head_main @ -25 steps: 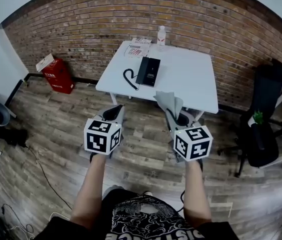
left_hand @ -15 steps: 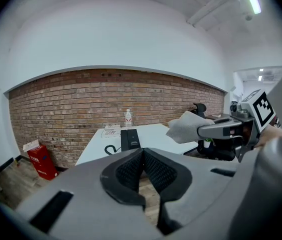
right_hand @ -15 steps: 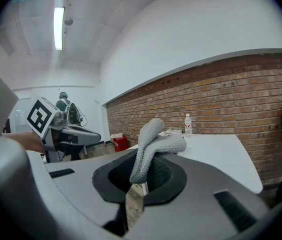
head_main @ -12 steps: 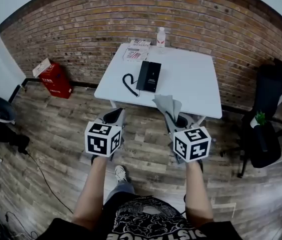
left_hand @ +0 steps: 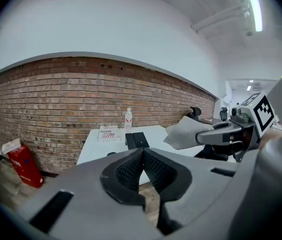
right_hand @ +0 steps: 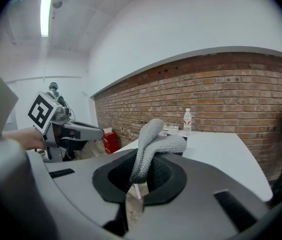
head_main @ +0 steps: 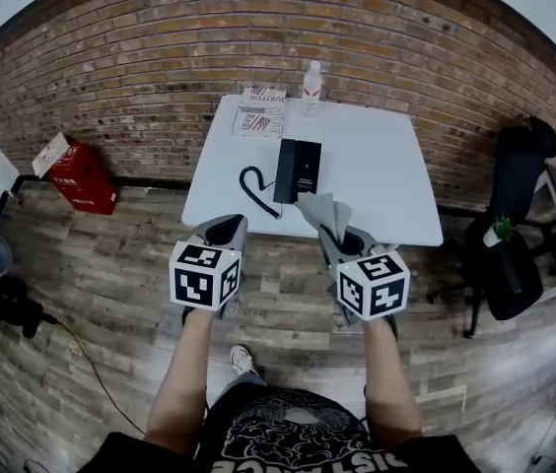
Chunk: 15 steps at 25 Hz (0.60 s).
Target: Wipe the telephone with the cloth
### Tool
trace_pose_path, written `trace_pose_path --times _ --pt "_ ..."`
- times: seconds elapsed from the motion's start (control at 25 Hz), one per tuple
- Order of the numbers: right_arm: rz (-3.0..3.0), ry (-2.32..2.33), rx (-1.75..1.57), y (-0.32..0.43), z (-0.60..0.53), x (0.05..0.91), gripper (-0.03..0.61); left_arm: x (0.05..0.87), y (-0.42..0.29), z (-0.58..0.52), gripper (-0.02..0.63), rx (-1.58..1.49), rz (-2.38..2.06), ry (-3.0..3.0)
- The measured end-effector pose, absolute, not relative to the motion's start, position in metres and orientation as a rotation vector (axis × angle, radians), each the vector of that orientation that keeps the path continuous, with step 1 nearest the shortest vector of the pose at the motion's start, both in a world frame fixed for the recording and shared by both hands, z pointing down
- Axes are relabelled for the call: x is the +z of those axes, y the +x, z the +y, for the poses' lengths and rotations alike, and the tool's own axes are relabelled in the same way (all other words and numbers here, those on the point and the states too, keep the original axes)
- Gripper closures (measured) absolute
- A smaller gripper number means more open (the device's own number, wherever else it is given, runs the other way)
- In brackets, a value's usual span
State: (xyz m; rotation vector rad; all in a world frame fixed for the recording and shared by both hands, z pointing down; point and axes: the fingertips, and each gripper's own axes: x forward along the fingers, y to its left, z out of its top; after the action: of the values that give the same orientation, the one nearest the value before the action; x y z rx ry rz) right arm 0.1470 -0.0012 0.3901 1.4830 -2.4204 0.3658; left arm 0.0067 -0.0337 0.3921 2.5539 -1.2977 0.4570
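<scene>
Grey cloth [head_main: 325,215], one piece, clamped in the jaws of the right hand-held gripper [head_main: 335,236] over the near edge of the single white counter [head_main: 382,166]. One black telephone [head_main: 298,168] lies on the counter, its near end hidden behind the cloth. Left hand-held gripper [head_main: 224,231]: jaws pressed together, empty. One bottle [head_main: 312,79] and one printed pack [head_main: 261,116] at the far edge; print illegible.

The cloth [head_main: 325,213] is grey, the telephone [head_main: 298,168] black, the table [head_main: 382,161] white. The wall [head_main: 160,57] is red-brown brick, the box [head_main: 73,173] red, the floor [head_main: 110,264] grey-brown wood planks.
</scene>
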Motion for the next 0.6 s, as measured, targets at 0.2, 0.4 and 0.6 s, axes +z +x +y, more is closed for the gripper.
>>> trace_pose_path --times 0.2,0.4,0.6 --pt "-2.36 1.536 0.366 0.123 -0.032 0.387 0.567 0.397 -0.017 -0.069 0.607 0.456 -1.22 2.577" --pt "-2.313 1.57 0.379 0.103 -0.057 0.392 0.568 0.405 -0.034 -0.098 0.607 0.472 -1.16 2.599" --pt "-2.285 1.592 0.38 0.084 -0.077 0.394 0.566 0.412 -0.046 -0.117 0.607 0.488 -1.105 2.623"
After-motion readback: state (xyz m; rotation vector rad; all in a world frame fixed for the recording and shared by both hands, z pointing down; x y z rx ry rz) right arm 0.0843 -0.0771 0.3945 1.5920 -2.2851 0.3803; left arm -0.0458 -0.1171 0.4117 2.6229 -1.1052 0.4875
